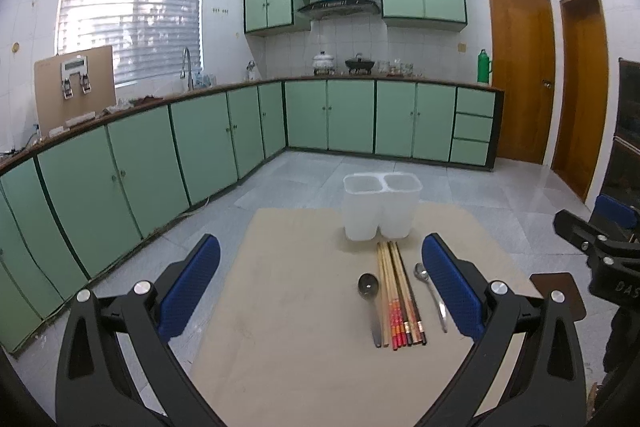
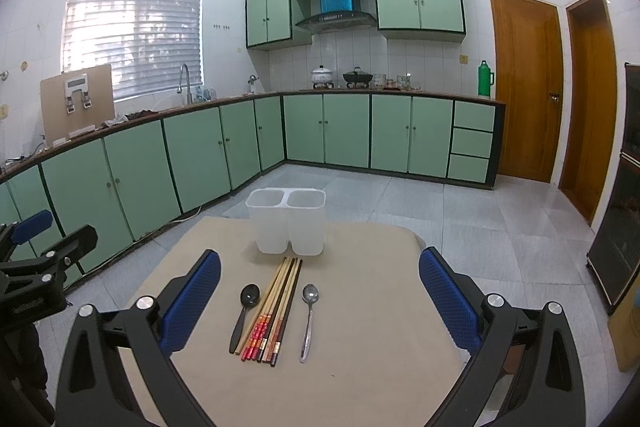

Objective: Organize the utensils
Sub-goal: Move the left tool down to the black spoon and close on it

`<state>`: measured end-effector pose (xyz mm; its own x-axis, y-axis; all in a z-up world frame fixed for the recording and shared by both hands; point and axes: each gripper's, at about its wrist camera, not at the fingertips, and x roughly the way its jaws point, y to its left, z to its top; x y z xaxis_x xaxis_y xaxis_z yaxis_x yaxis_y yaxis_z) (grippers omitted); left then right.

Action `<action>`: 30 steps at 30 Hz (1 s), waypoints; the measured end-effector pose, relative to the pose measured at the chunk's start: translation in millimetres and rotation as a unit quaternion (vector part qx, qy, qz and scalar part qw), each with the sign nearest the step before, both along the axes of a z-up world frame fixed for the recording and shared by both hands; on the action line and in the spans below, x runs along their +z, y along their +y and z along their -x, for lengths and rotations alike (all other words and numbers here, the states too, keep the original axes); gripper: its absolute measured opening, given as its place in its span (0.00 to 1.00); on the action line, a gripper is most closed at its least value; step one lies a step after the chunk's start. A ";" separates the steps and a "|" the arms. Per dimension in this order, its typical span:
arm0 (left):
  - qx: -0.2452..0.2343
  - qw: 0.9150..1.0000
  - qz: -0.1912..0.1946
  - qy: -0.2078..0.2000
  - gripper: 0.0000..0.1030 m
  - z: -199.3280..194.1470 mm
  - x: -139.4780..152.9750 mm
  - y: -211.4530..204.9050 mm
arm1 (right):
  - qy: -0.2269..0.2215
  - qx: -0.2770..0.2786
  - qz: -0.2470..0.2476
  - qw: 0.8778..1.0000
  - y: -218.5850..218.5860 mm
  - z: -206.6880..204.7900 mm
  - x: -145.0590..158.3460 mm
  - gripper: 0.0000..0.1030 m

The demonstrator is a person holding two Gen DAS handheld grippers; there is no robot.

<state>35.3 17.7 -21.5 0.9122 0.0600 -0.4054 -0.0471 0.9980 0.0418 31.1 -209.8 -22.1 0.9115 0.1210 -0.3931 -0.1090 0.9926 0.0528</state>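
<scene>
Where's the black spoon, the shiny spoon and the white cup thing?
black spoon (image 2: 250, 295): right wrist view, on its bowl.
shiny spoon (image 2: 310, 294): right wrist view, on its bowl.
white holder (image 2: 286, 227): right wrist view, on its front wall.

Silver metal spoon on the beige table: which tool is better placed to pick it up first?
Probably the right tool. The silver metal spoon lies between its open fingers in the right wrist view, while in the left view it lies beside the left tool's right finger.

Bright window glare, perhaps overexposed; fisheye-warped edges.
</scene>
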 end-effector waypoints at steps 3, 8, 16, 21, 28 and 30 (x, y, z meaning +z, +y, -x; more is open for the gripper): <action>0.014 1.000 -0.003 0.018 0.95 -19.4 -14.7 5.5 | 0.020 -0.002 0.006 1.000 0.5 -20.8 -12.2 0.94; 0.032 0.997 -0.020 0.064 0.95 -64.7 -46.0 15.2 | 0.064 0.001 0.004 0.998 0.7 -60.8 -41.3 0.94; 0.032 0.991 -0.022 0.125 0.95 -127.8 -94.1 18.2 | 0.145 0.013 0.010 0.989 10.5 -133.1 -92.6 0.85; 0.029 0.987 -0.019 0.158 0.95 -153.6 -120.8 13.1 | 0.201 0.036 0.012 0.979 22.2 -174.6 -128.6 0.75; 0.032 0.982 -0.011 0.186 0.95 -167.2 -143.5 22.5 | 0.263 0.054 0.000 0.963 28.1 -208.1 -167.6 0.63; 0.033 0.981 -0.010 0.193 0.95 -170.1 -148.3 24.5 | 0.272 0.057 0.001 0.961 28.2 -211.9 -173.1 0.61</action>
<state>205.4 42.2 -169.8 0.6856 0.1246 -0.7172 -0.0876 0.9922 0.0887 242.9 -181.6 -195.1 0.5518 0.2072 -0.8078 -0.1745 0.9759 0.1311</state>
